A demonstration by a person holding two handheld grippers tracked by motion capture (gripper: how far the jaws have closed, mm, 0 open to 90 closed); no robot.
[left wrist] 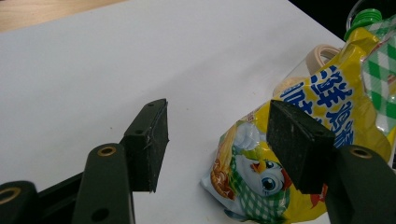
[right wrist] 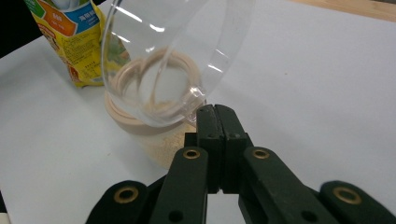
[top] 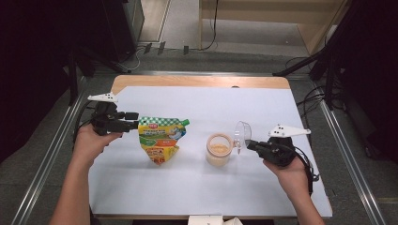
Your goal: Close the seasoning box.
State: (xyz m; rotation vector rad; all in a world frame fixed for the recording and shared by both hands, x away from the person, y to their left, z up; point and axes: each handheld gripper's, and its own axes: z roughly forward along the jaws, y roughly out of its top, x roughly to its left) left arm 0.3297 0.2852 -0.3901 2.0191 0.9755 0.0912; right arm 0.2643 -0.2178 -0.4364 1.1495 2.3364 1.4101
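Note:
A yellow and green seasoning pouch point(top: 161, 138) with a green cap rests on the white sheet left of centre. My left gripper point(top: 133, 120) is at the pouch's upper left edge, open. In the left gripper view the pouch point(left wrist: 327, 102) is behind the right-hand jaw, and only bare sheet shows between the jaws of the left gripper point(left wrist: 219, 126). A clear jar point(top: 218, 149) with a beige rim holds tan powder. My right gripper point(top: 251, 144) is shut on the edge of a clear plastic lid point(top: 242, 133), held tilted just right of the jar. In the right gripper view, the right gripper point(right wrist: 215, 112) pinches the lid point(right wrist: 177, 46) in front of the jar point(right wrist: 163, 147).
The white sheet point(top: 197, 187) covers most of a wooden table, whose far edge point(top: 202, 81) shows bare. Metal rails run along both sides. A small white object point(top: 205, 219) sits at the near edge.

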